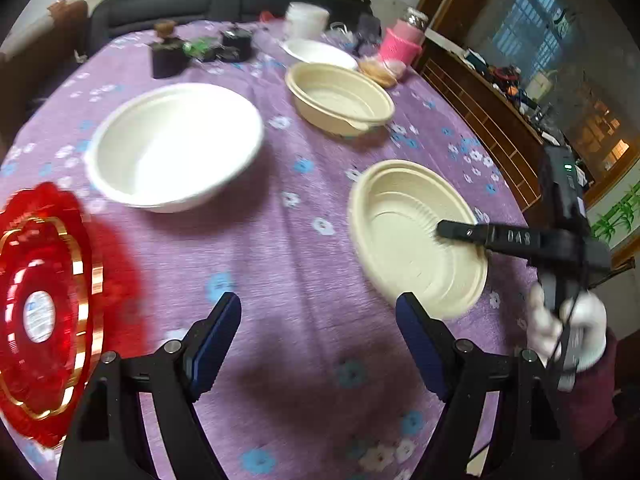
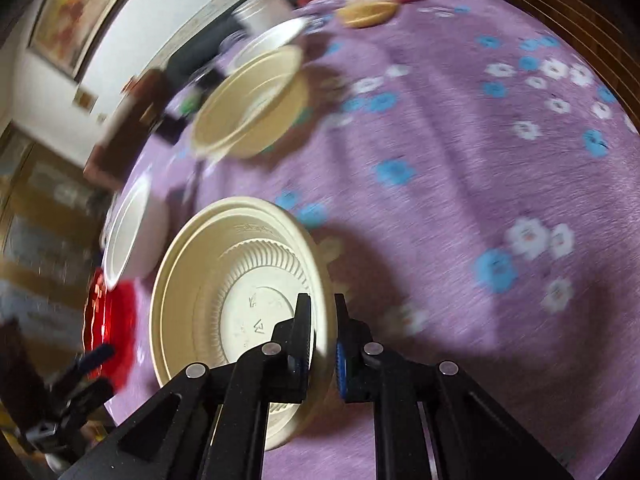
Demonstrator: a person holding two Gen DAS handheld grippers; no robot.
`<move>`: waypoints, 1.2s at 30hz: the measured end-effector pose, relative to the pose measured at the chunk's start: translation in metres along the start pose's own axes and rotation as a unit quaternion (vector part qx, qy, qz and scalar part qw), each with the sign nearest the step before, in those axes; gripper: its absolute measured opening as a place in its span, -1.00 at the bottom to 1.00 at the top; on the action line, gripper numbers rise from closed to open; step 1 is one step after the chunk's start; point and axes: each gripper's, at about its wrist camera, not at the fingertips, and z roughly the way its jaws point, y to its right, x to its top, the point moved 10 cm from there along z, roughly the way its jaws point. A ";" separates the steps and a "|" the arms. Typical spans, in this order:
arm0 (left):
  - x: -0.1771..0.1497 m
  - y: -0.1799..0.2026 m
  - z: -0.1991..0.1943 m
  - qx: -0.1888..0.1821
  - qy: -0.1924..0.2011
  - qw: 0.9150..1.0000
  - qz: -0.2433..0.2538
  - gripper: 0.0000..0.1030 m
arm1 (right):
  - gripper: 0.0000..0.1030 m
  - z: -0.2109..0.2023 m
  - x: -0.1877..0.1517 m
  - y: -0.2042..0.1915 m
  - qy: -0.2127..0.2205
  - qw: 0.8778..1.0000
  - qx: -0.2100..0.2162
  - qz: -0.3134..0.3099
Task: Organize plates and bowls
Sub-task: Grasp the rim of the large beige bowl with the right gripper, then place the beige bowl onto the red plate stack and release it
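Your right tool (image 2: 320, 336) is clenched on the rim of a cream bowl (image 2: 224, 280), one finger inside the wall and the other outside. The bowl is shallow and round, with a stepped rim, fine ribs ringing the lower wall and a flat base bearing embossed marks. From your left wrist camera the same cream bowl (image 1: 404, 232) sits on the right part of the worktop (image 1: 304, 264), which wears a purple cloth with blue and white flowers, and your right tool (image 1: 452, 232) reaches into it from the right, carried by a hand in a white glove (image 1: 568, 328).

Your left tool (image 1: 318, 336) is released, its blue-padded fingers wide apart above bare cloth with nothing between them.

A second cream bowl (image 1: 340, 98) of the same kind sits farther back, well apart from the first. A larger white bowl (image 1: 172, 144), plain and smooth, sits to the left of it. A red plate (image 1: 36, 320) with gold bands and a scalloped edge lies at the left edge of the worktop. A small white bowl (image 1: 316, 53) lies behind the second cream one.
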 end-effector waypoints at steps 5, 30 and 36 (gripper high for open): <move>0.006 0.003 0.037 0.008 -0.024 1.000 -0.005 0.53 | -0.79 -0.004 -0.017 -0.023 0.008 0.999 -0.008 -0.050; -0.016 -0.110 -0.071 0.019 0.070 0.987 -0.143 -0.64 | -0.78 0.006 -0.030 -0.193 0.028 0.987 0.069 -0.140; -0.029 -0.196 -0.110 0.096 0.105 0.969 -0.202 -0.48 | -0.77 0.057 -0.049 -0.285 -0.008 0.975 0.089 -0.204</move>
